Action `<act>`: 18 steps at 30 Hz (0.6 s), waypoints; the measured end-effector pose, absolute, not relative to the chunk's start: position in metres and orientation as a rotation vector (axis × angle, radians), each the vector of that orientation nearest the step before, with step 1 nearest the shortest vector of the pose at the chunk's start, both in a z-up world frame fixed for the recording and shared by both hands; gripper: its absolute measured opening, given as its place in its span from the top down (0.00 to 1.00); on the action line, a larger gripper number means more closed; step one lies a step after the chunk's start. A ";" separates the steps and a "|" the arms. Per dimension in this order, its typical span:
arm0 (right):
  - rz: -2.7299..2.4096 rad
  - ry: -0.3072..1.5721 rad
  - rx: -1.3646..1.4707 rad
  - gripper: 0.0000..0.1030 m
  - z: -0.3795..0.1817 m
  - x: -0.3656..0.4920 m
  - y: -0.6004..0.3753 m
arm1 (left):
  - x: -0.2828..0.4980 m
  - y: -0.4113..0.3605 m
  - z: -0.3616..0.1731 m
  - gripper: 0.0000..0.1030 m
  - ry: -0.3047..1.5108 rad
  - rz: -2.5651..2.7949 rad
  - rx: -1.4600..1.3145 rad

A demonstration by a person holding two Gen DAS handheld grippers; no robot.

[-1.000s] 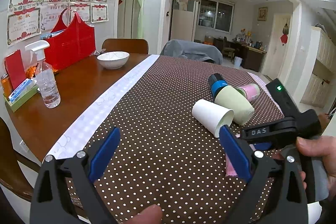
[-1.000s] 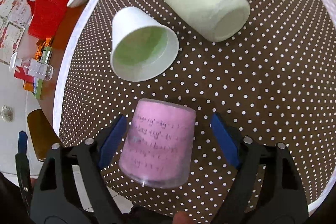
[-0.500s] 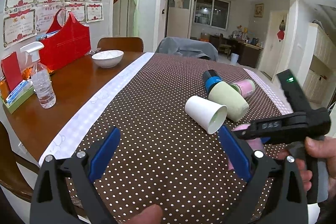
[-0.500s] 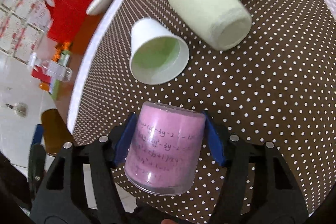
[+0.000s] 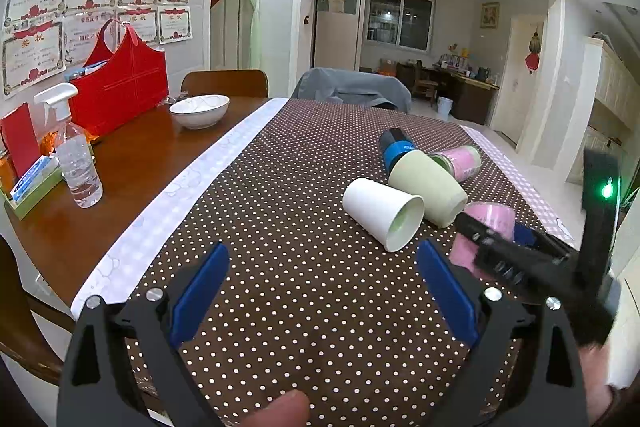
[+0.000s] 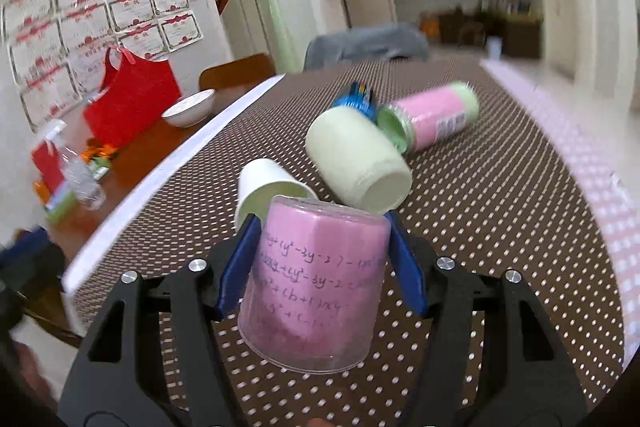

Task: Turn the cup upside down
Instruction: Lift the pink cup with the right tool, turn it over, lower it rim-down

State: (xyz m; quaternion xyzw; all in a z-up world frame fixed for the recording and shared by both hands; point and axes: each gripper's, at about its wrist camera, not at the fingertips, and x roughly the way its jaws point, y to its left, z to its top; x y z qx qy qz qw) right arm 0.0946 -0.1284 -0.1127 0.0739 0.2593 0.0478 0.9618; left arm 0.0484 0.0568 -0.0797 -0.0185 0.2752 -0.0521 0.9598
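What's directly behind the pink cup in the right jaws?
The white paper cup lies on its side just behind the pink cup, green inside showing. Its lower rim is hidden.

Paper cup [image 5: 382,213] lay on tablecloth [image 5: 280,227] left of ceramic cup [image 5: 428,183] – jar [image 5: 460,161] behind; bowl [image 5: 199,110], spray bottle [image 5: 76,163] far left on table [image 5: 120,163]

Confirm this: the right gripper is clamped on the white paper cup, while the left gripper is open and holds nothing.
Not quite. The right gripper is clamped on the pink cup, as the right wrist view shows; the white paper cup lies on its side on the tablecloth. The left gripper is open and holds nothing.
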 end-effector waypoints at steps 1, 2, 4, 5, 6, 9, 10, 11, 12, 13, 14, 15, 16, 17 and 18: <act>0.079 0.502 0.108 0.40 -0.114 0.093 -0.122 | 0.048 0.057 -0.080 0.09 0.558 -0.105 -0.039; 0.072 0.496 0.085 0.39 -0.115 0.098 -0.114 | 0.049 0.057 -0.080 0.09 0.559 -0.104 -0.040; 0.065 0.501 0.044 0.39 -0.120 0.099 -0.107 | 0.049 0.057 -0.080 0.09 0.561 -0.104 -0.043; 0.063 0.508 0.038 0.39 -0.122 0.100 -0.106 | 0.050 0.058 -0.080 0.09 0.562 -0.104 -0.043; 0.061 0.519 0.031 0.39 -0.125 0.101 -0.104 | 0.050 0.058 -0.080 0.09 0.562 -0.104 -0.044; 0.063 0.541 0.025 0.39 -0.131 0.101 -0.104 | 0.051 0.061 -0.080 0.09 0.564 -0.105 -0.047; 0.064 0.544 0.023 0.39 -0.132 0.098 -0.103 | 0.051 0.061 -0.080 0.09 0.564 -0.105 -0.047; 0.066 0.547 0.020 0.39 -0.133 0.096 -0.103 | 0.051 0.061 -0.080 0.09 0.564 -0.105 -0.048; 0.069 0.554 0.017 0.39 -0.134 0.095 -0.105 | 0.052 0.061 -0.080 0.09 0.565 -0.105 -0.048; 0.073 0.561 0.014 0.39 -0.135 0.092 -0.105 | 0.052 0.061 -0.080 0.09 0.566 -0.106 -0.048; 0.077 0.569 0.010 0.39 -0.136 0.091 -0.105 | 0.052 0.061 -0.080 0.09 0.567 -0.107 -0.046; 0.077 0.573 -0.001 0.39 -0.137 0.089 -0.104 | 0.052 0.061 -0.081 0.09 0.567 -0.108 -0.045; 0.083 0.576 -0.016 0.38 -0.137 0.086 -0.104 | 0.052 0.060 -0.081 0.09 0.567 -0.110 -0.044; 0.094 0.582 -0.017 0.36 -0.137 0.084 -0.104 | 0.051 0.060 -0.081 0.09 0.568 -0.112 -0.042; 0.115 0.589 -0.007 0.32 -0.136 0.082 -0.105 | 0.051 0.059 -0.081 0.09 0.569 -0.112 -0.041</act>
